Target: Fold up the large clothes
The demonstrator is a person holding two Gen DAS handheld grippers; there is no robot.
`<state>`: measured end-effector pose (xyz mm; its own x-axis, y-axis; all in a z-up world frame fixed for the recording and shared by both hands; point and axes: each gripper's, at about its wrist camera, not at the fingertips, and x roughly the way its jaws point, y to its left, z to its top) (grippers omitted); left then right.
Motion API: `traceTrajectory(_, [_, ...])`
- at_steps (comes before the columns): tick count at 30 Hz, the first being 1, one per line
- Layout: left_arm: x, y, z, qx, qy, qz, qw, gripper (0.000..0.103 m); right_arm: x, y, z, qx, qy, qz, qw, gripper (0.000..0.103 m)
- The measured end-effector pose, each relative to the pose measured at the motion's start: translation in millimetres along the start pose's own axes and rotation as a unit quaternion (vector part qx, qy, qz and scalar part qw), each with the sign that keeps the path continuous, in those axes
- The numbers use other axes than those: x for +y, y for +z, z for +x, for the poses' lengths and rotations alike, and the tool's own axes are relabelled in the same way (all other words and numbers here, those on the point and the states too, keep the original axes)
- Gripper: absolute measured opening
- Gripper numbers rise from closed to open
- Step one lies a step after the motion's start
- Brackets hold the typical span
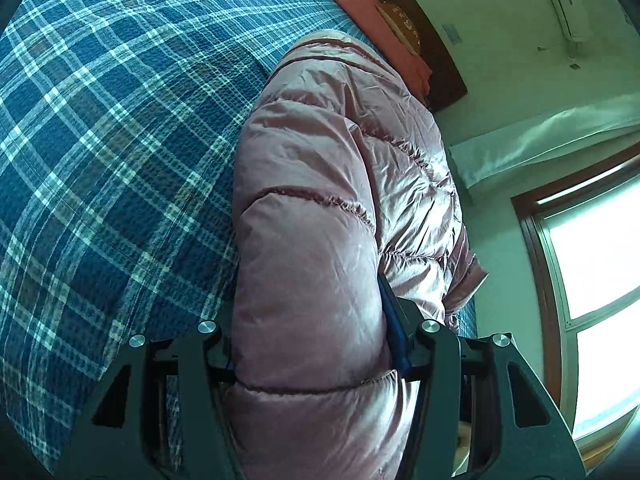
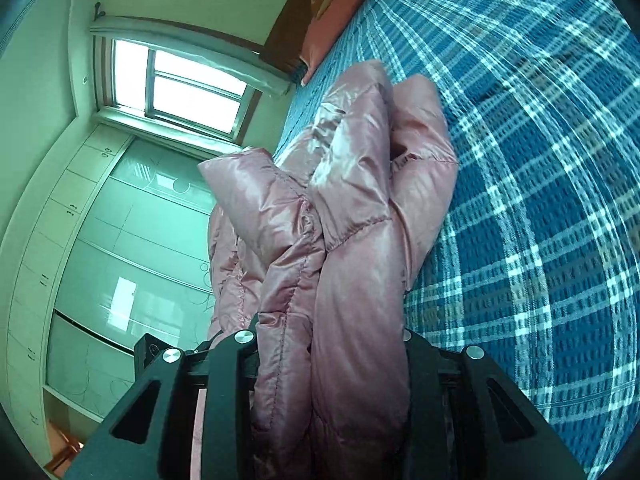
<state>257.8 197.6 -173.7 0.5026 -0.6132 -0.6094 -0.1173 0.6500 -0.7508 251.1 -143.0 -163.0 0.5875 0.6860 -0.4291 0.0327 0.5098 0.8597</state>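
The left gripper (image 1: 316, 360) has its jaws squeezed onto a fat, puffy part of the pink jacket (image 1: 340, 200). A blue pad shows on 1 finger (image 1: 394, 320), pressed into the shiny cloth. The right gripper (image 2: 328, 360) has its jaws closed on a bunch of the same pink jacket (image 2: 352, 208) (2 or more layers seem to be gathered there).

In both views the jacket hangs bunched up in front of the bed's blue checked cover (image 1: 104, 152), and I cannot tell if it touches the bed.

Farther off are a pink pillow (image 1: 360, 4), a dark wooden headboard (image 1: 436, 60), a window (image 2: 180, 88), an air conditioner (image 1: 564, 4) and a big wardrobe (image 2: 120, 240). A round mark sits on the headboard, but its writing is too blurry to read.
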Motion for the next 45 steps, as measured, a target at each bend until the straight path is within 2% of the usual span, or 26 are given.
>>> traceTrajectory(2, [0.1, 2.5, -1.1, 0.003, -0.004, 0.002, 1.0000, 0.056, 1.5, -0.9, -6.4, 0.003, -0.013, -0.004, 1.000, 0.034])
traceTrajectory(5, [-7.1, 7.7, -3.1, 0.009, -0.012, -0.006, 0.9999, 0.059, 14.9, 0.8, -18.6, 0.004, -0.058, -0.027, 0.998, 0.048])
traceTrajectory(7, [-8.4, 12.5, -10.9, 0.008, -0.020, -0.011, 0.9997, 0.065, 25.4, 4.4, -25.8, -0.002, -0.083, -0.049, 0.995, 0.063])
traceTrajectory(10, [-5.5, 20.3, -24.3, -0.012, -0.018, -0.003, 0.9998, 0.070, 38.2, 15.4, -28.8, -0.007, -0.098, -0.067, 0.993, 0.068])
traceTrajectory(13, [-1.1, 35.8, -21.8, -0.025, -0.006, -0.008, 0.9996, 0.072, 43.4, 32.7, -25.4, -0.020, -0.101, -0.055, 0.993, 0.070])
traceTrajectory(19, [-8.3, 65.6, 9.3, -0.006, 0.008, -0.008, 0.9999, 0.070, 23.7, 58.4, -13.4, -0.026, -0.084, 0.000, 0.996, 0.070])
traceTrajectory(20, [-11.0, 67.0, 13.0, -0.005, 0.015, -0.007, 0.9999, 0.068, 17.8, 60.2, -13.2, -0.031, -0.081, 0.013, 0.996, 0.068])
traceTrajectory(21, [-14.4, 69.1, 17.9, -0.002, 0.021, -0.003, 0.9998, 0.063, 12.2, 59.7, -13.1, -0.030, -0.079, 0.023, 0.996, 0.054])
traceTrajectory(22, [-16.7, 70.4, 22.4, 0.001, 0.027, 0.000, 0.9996, 0.061, 5.8, 59.8, -12.4, -0.027, -0.075, 0.036, 0.996, 0.043])
traceTrajectory(25, [-18.6, 70.2, 36.6, 0.007, 0.045, 0.006, 0.9990, 0.056, -8.8, 53.9, -12.8, -0.023, -0.079, 0.044, 0.996, 0.031])
traceTrajectory(32, [-8.9, 65.2, 54.8, 0.009, 0.060, 0.015, 0.9980, 0.054, -30.8, 36.8, -19.4, -0.027, -0.075, 0.048, 0.996, 0.024])
traceTrajectory(35, [-8.5, 68.1, 52.1, 0.015, 0.049, 0.018, 0.9985, 0.054, -29.9, 33.7, -20.1, -0.026, -0.076, 0.039, 0.996, 0.023])
traceTrajectory(38, [-6.2, 66.7, 40.6, 0.015, 0.035, 0.018, 0.9991, 0.056, -18.6, 33.7, -22.1, -0.026, -0.076, 0.041, 0.996, 0.031])
traceTrajectory(40, [-5.6, 60.1, 27.6, 0.006, 0.033, 0.015, 0.9993, 0.060, -12.1, 27.6, -29.5, -0.026, -0.077, 0.041, 0.996, 0.046])
traceTrajectory(42, [-7.4, 51.2, 15.1, -0.001, 0.035, 0.020, 0.9992, 0.067, -6.5, 19.6, -38.5, -0.025, -0.074, 0.040, 0.996, 0.056])
traceTrajectory(43, [-8.3, 45.0, 8.0, -0.004, 0.035, 0.023, 0.9991, 0.067, -1.7, 15.9, -43.8, -0.023, -0.069, 0.038, 0.997, 0.061])
traceTrajectory(45, [-8.4, 32.5, -4.2, -0.004, 0.029, 0.022, 0.9993, 0.071, 7.3, 4.6, -54.0, -0.020, -0.063, 0.032, 0.997, 0.064])
